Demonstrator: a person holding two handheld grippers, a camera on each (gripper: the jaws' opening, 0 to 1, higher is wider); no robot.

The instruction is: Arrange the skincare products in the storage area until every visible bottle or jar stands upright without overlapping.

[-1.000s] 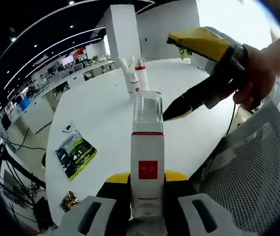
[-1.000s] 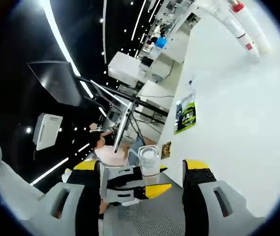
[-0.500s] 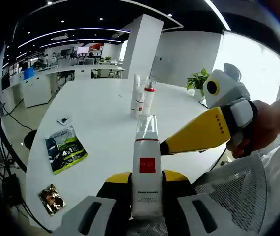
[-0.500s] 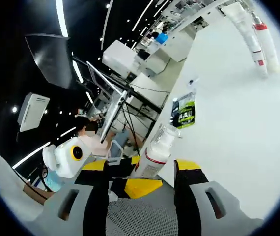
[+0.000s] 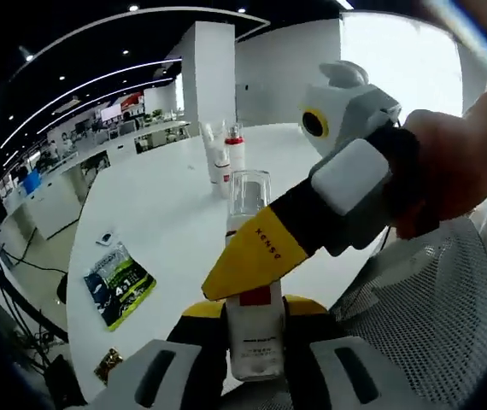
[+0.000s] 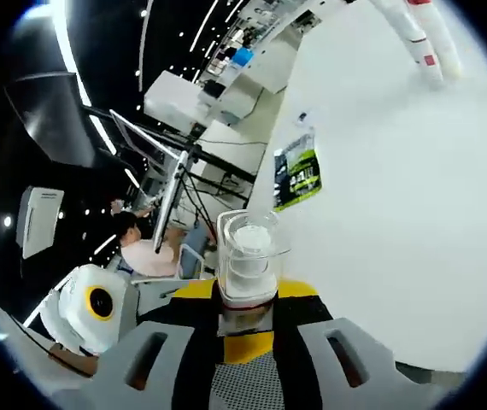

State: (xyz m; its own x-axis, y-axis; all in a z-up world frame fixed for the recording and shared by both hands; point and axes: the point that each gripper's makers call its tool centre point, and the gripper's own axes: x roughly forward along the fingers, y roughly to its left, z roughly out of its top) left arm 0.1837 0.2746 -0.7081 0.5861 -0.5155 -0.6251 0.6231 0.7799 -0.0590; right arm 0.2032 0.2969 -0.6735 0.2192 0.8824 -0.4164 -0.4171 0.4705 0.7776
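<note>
Left gripper view: left claw (image 5: 255, 359) and right claw (image 6: 243, 329) both clamp the pump bottle (image 5: 252, 329)

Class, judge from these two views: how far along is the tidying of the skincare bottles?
Done: two bottles stand upright side by side at the far end of the white table. In hand: a clear-capped pump bottle sits between the left claw's jaws, and the right claw closes around its cap end. Left: setting that bottle upright on the table, apart from the others.

Bottle (image 5: 253, 337) label behind right tongs (image 5: 239, 269)
</note>
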